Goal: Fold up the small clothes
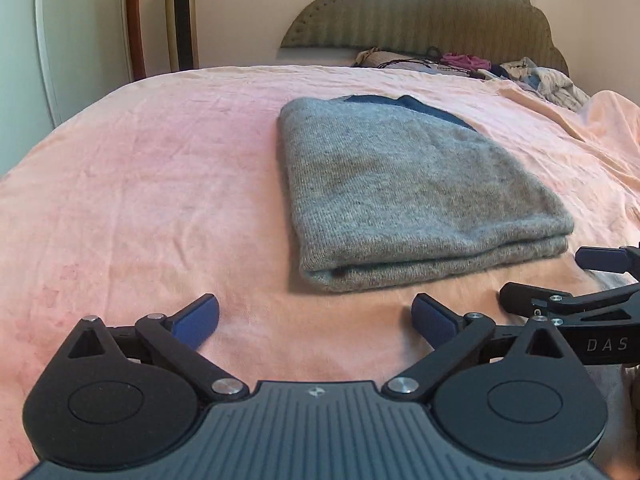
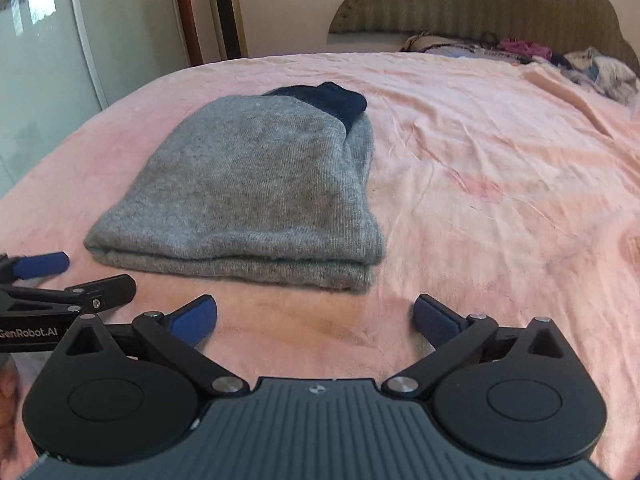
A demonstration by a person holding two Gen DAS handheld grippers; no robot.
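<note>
While heaped against the scalloped padded headboard (image 1: 432,12), jumbled mixed clothes (image 2: 596,66) well apart from the work. Nothing between claws and garment. Folded grey knit sweater (image 1: 404,196) with dark navy collar (image 2: 336,98), stacked in layers mid pink bedsheet (image 1: 140,184). Long axis toward headboard, collar far end. Left gripper (image 1: 316,320) spread, empty; right gripper (image 2: 316,320) spread, empty.
</note>
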